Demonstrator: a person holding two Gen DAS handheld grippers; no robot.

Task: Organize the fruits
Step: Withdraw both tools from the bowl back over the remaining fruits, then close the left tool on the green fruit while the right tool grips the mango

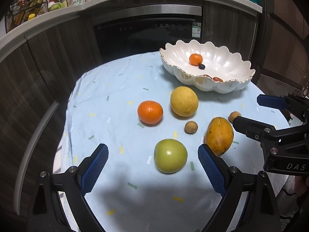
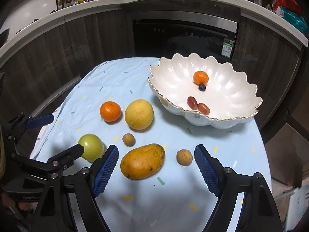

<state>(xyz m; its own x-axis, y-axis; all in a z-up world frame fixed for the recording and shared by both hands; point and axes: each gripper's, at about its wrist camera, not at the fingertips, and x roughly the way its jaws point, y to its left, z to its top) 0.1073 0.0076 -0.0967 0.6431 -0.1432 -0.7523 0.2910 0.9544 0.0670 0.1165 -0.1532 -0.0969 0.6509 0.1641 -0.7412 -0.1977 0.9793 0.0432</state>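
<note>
Two wide-spread, ridged blue claws flank a smooth green apple and an oval mango.

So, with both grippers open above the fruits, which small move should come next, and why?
Probably lower the open left gripper around the round green apple, then close: it lies between its blue pads, untouched, and the scalloped white bowl has room.

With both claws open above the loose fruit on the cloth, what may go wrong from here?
1. The green apple is round and may roll away when the left claw closes.
2. The mango lies close to a small brown fruit; the right claw could knock it.
3. The two claws hang near each other and may collide.
</note>
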